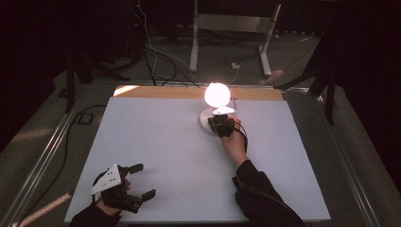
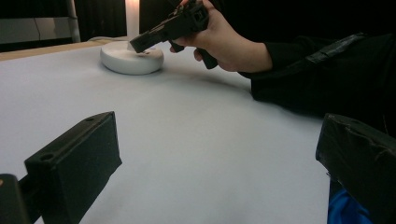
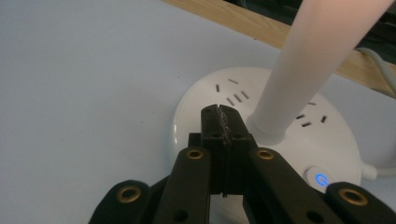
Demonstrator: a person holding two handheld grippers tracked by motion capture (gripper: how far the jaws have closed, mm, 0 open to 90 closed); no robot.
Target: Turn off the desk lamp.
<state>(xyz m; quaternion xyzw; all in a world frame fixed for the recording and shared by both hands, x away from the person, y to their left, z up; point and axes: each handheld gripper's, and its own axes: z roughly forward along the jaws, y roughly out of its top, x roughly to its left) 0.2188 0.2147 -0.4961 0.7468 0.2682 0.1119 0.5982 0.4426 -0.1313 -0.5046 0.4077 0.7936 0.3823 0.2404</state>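
Broadly, a pale grey-white sheet covering the tabletop (image 1: 165, 156) takes up most of the high view, with a strip of bare wood (image 1: 189, 92) along its far edge. Near that far edge, right of centre, stands a white round-based desk lamp with socket slots (image 3: 219, 93), its globe lit and glowing (image 1: 217, 94); white stem rises from base (image 3: 308, 65). Right gripper (image 1: 221, 124), held in a hand with dark sleeve, sits over the lamp base, jaws pressed together with nothing between them, tips just above the base's top. Left gripper (image 1: 142, 180) rests at the near left corner of the sheet, well apart from lamp, jaws spread wide and empty. Small round power button, blue-lit (image 3: 320, 179), on base near stem
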